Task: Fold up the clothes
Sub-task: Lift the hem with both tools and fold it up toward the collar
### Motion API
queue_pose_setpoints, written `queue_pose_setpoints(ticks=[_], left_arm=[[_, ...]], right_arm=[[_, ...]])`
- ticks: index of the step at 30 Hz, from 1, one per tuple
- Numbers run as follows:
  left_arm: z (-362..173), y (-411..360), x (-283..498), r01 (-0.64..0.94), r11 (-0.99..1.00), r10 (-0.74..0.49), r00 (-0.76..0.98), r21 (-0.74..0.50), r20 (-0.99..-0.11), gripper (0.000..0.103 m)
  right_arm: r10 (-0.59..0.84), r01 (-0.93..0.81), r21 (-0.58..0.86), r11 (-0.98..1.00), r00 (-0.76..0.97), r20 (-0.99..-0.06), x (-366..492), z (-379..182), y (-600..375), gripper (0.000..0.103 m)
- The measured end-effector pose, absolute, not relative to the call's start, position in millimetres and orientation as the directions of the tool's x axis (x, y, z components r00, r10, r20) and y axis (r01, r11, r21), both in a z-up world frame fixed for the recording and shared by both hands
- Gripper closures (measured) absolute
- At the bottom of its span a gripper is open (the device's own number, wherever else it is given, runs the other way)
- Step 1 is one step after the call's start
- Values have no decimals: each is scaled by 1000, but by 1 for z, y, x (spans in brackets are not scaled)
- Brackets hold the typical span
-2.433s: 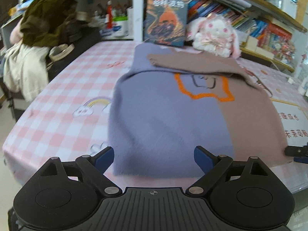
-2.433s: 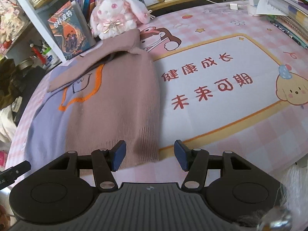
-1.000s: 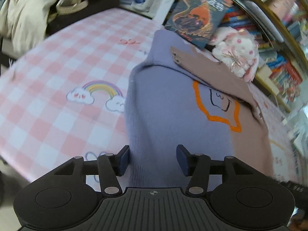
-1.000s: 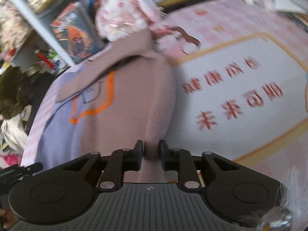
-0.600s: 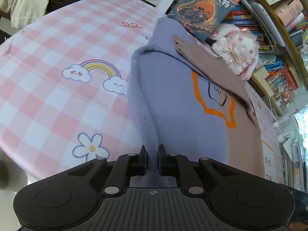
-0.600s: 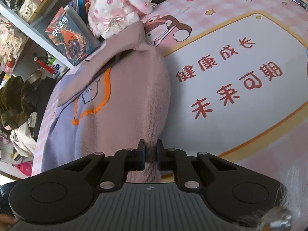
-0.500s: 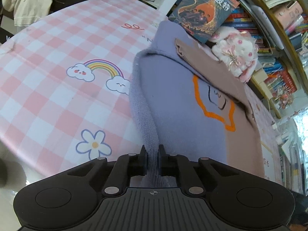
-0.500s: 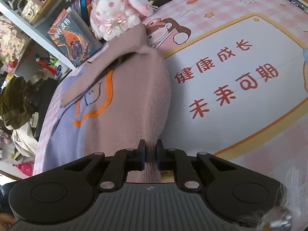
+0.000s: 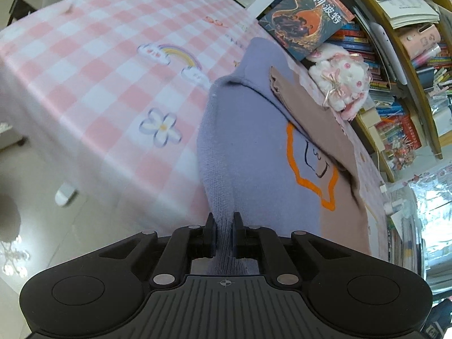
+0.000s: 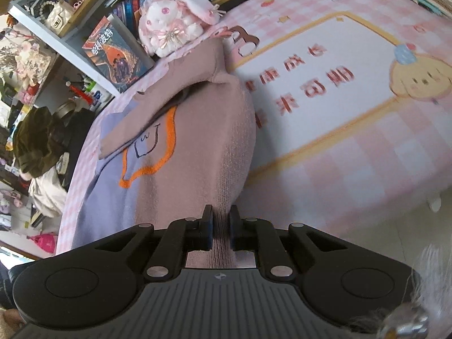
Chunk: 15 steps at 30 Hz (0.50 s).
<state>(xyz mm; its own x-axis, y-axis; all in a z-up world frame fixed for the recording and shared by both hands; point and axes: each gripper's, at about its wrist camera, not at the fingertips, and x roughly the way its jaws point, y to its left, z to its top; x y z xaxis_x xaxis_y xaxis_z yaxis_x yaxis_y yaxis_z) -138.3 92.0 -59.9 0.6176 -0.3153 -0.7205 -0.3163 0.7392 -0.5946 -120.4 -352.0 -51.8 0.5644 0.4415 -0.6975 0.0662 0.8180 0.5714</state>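
Observation:
A knit sweater [image 9: 254, 152], lilac on its left half and dusty pink on its right, with an orange outline motif, lies on the pink checked tablecloth [image 9: 93, 90]. Its sleeves are folded across the chest. My left gripper [image 9: 224, 227] is shut on the lilac hem corner and lifts it off the table. My right gripper [image 10: 220, 223] is shut on the pink hem corner [image 10: 220, 186] and lifts it too. The sweater's lower part arches up toward both cameras.
A plush rabbit [image 10: 172, 28] and an upright book [image 10: 115, 53] stand past the sweater's collar, against bookshelves [image 9: 401, 56]. A printed panel with red characters [image 10: 310, 79] lies right of the sweater. A clothes pile [image 10: 36, 141] sits far left. The floor [image 9: 34, 226] shows past the near table edge.
Both grippers closed on the sweater's hem corners, then rose and pulled back. The hem has come up off the table, and the table edge and floor have come into view.

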Motion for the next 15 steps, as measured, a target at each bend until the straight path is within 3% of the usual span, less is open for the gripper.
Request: queue_pose_setpoints(ticks=[7,11,15], left_arm=[[-63,96,-166,-329,692,-360,614,-642,-703,95],[-55,102,-162,-297,614,-409,672,-731,-617,95],[-35,107,-145,-224,549,-433,748,-805,-503,95]], right_arm=[[518,80,625,776,485,-705,-151,-53,-370,94],[559,61,675,735,508,-655,-154,-43,-376,94],[602,72,772,631,582,-547,-144,-27,-383,94]])
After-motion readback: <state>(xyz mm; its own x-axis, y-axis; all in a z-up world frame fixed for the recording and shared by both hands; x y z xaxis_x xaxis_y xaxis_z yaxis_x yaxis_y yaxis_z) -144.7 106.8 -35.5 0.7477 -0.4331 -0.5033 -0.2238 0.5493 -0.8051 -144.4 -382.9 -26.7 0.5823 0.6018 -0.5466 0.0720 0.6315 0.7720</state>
